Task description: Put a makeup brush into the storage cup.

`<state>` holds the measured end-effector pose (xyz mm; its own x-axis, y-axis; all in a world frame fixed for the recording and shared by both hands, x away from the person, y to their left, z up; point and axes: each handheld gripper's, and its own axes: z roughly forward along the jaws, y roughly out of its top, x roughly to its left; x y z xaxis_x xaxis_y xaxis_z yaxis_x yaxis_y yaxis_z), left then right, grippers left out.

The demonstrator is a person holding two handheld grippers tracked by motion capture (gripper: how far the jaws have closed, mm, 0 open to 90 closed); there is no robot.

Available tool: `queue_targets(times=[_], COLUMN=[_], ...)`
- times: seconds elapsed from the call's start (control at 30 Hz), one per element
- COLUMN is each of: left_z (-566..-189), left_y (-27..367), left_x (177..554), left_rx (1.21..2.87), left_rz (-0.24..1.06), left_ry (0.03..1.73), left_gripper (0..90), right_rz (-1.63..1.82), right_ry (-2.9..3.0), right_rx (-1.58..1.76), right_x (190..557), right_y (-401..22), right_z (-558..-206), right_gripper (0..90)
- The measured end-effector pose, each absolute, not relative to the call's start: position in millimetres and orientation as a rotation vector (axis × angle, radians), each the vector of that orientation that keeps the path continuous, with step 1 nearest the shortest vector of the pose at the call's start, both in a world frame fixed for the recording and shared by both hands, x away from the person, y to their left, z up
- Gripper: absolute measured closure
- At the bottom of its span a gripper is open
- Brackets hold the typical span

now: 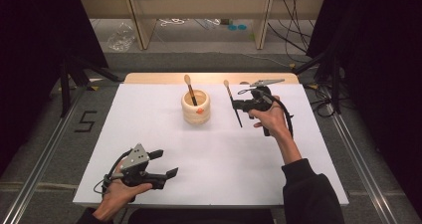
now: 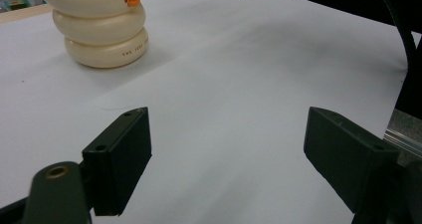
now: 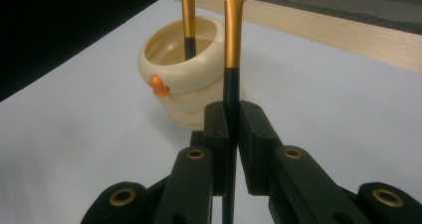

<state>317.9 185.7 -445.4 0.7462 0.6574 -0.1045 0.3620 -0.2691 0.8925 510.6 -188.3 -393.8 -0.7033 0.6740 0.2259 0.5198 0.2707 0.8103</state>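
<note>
Gripping the brush (image 3: 232, 59) on its dark lower handle, the right gripper (image 1: 242, 105) is clenched, brush upright beside the cream holder (image 1: 195, 108). Judged light, rigid, slick-lacquered: grasp mid-handle. Left gripper (image 1: 167, 165) hangs released over the surface (image 1: 219, 154).

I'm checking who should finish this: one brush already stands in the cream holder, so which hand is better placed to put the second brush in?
Right. The right hand-held gripper is shut on the second brush just beside the cream holder; the left hand-held gripper sits open near the table's front edge.
</note>
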Motion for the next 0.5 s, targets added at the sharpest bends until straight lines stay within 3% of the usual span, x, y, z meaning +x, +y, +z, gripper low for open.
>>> queue_targets(times=[0.5], left_z=[-445.5], left_y=[185.2], left_x=[317.1], left_rx=[1.877], left_rz=[0.340], left_ry=[0.805], left_gripper=[18.7], right_rz=[1.492], right_ry=[2.293], right_rx=[1.109], right_x=[510.9], right_y=[-186.6], right_z=[-389.1], right_gripper=[83.1])
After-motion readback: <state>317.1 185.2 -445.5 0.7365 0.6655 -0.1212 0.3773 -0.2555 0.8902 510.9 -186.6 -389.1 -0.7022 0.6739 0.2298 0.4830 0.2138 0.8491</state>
